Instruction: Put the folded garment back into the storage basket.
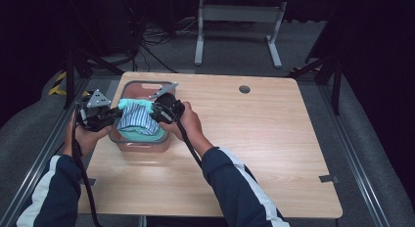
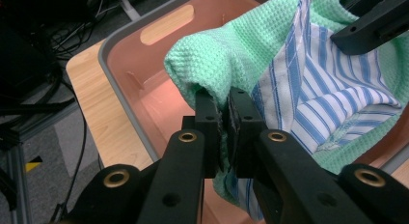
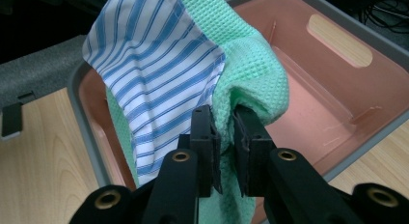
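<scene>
A cloth [image 1: 137,120], mint-green waffle weave on one side and blue-and-white striped on the other, hangs over a pink bin [image 1: 139,85] with a grey rim at the table's left. My left gripper [image 1: 113,115] is shut on the cloth's left end; in the left gripper view its jaws [image 2: 225,119] pinch the green fabric [image 2: 226,60]. My right gripper [image 1: 155,113] is shut on the other end, its jaws [image 3: 225,132] clamped on a green fold [image 3: 251,79] beside the striped panel [image 3: 149,64]. The cloth sags between them into the bin [image 3: 318,113].
The wooden table [image 1: 254,139] stretches bare to the right of the bin, with a round cable hole [image 1: 244,89] near its far edge. Metal rails run along both sides of the table. A white frame stand [image 1: 237,14] and cables lie on the floor behind.
</scene>
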Tool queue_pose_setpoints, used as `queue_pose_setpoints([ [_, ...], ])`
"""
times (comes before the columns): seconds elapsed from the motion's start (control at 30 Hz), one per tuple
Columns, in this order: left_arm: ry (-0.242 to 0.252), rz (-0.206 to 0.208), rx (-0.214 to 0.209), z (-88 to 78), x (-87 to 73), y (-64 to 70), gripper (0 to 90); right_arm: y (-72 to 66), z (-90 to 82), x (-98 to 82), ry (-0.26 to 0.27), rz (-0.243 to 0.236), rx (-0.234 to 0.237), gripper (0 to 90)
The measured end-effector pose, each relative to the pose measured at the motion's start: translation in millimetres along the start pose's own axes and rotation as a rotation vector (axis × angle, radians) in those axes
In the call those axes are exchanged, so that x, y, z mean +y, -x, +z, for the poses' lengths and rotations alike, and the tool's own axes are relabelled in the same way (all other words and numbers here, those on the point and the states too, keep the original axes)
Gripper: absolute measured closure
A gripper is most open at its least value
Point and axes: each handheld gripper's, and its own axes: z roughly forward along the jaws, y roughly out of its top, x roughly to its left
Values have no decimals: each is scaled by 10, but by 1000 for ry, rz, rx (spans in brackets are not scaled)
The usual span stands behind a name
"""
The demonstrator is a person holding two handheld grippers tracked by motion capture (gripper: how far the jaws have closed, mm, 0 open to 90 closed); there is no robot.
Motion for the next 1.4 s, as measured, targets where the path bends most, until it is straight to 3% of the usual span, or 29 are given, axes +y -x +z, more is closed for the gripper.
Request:
queue_pose_setpoints([
  [0.4, -44, 7, -6, 204, -66, 34, 843, 72, 117, -124, -34, 7, 3, 794],
  [0.9, -47, -13, 12, 270, -93, -17, 842, 107, 233, -111, -46, 0, -14, 788],
  [0.97, -55, -7, 33, 263, -93, -40, 839, 111, 251, -115, -46, 9, -14, 780],
  [1.03, -43, -29, 33, 269, -101, -49, 814, 116, 266, -121, -49, 15, -19, 767],
  [1.2, -59, -15, 35, 277, -100, -43, 740, 128, 272, -147, -54, 19, -41, 721],
  [1.4, -32, -21, 50, 222, -75, -34, 699, 124, 241, -146, -46, 15, -43, 716],
])
